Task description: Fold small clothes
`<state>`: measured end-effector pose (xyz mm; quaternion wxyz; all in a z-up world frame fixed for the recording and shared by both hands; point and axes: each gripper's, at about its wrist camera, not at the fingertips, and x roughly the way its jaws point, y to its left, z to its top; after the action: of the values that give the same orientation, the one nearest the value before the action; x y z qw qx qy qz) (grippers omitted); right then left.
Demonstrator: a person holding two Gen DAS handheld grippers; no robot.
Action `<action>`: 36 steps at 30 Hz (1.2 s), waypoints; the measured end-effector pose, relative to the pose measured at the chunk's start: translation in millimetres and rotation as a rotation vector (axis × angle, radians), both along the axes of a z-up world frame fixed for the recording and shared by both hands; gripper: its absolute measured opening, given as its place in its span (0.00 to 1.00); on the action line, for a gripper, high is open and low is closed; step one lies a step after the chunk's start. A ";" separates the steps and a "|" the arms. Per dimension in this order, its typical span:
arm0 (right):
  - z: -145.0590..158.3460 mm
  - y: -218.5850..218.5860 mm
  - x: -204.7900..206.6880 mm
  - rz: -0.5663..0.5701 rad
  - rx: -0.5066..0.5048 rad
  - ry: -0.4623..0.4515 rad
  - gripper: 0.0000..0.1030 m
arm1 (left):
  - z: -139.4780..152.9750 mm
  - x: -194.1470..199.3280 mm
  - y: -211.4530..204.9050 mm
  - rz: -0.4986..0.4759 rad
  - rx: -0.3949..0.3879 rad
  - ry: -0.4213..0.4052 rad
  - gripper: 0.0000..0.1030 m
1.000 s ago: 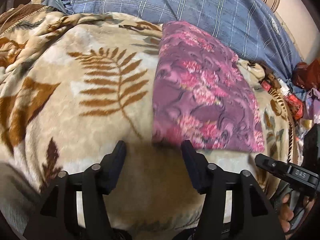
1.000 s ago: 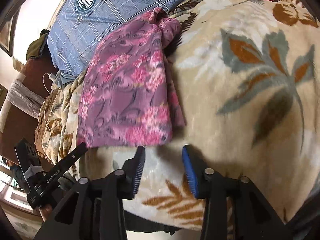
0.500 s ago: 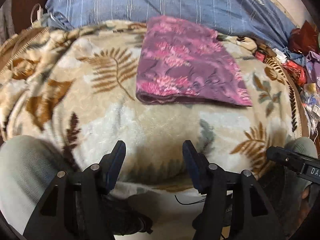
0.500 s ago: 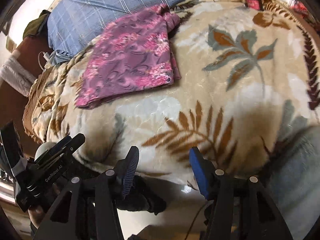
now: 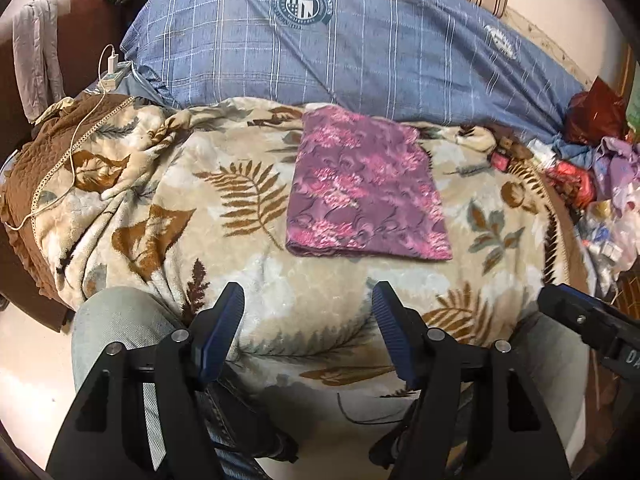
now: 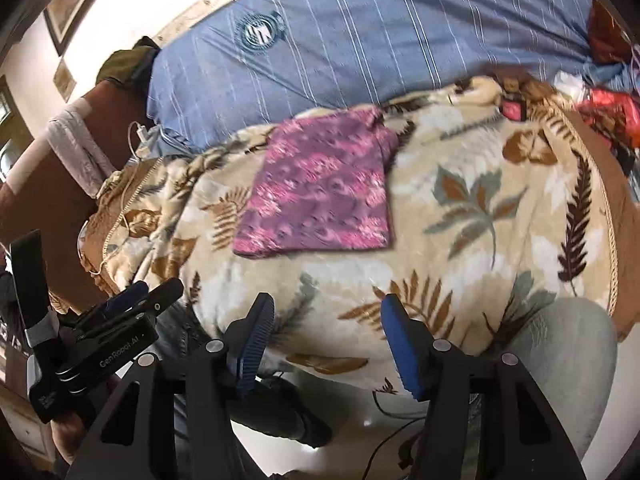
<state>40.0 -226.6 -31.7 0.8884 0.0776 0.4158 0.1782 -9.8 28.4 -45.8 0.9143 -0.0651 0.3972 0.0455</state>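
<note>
Across the leaf-print blanket our purple floral garment lies folded flat, both tools, left and right, gaping empty, so we judge the fold finished and fresh clothing next.

Black fingers, ribbed blue pads

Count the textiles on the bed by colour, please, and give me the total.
Purple and pink floral folded cloth: 1
Beige fleece blanket with brown leaf print: 1
Blue plaid quilt with round emblem: 1
Brown quilted cover with gold trim: 1
Total: 4
</note>
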 end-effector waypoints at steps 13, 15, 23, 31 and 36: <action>19.1 5.7 -8.0 -0.034 -0.024 -0.041 0.59 | 29.5 -12.9 -11.5 -0.020 0.060 -0.055 0.68; 19.4 5.8 -7.7 -0.032 -0.019 -0.036 0.59 | 30.5 -13.4 -12.2 -0.019 0.059 -0.052 0.68; 23.9 14.8 -7.8 -0.013 -0.040 -0.047 0.59 | 31.7 -14.9 -10.5 -0.012 0.051 -0.063 0.68; 26.8 16.5 -7.5 -0.019 -0.049 -0.057 0.59 | 32.6 -15.4 -10.1 -0.016 0.050 -0.055 0.68; 26.6 17.0 -6.5 -0.022 -0.057 -0.054 0.60 | 31.5 -13.9 -10.4 -0.023 0.052 -0.048 0.68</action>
<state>33.5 -209.6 -5.1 0.9032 0.0521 0.3955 0.1585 -23.6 17.9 -14.4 0.9254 -0.0376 0.3746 0.0436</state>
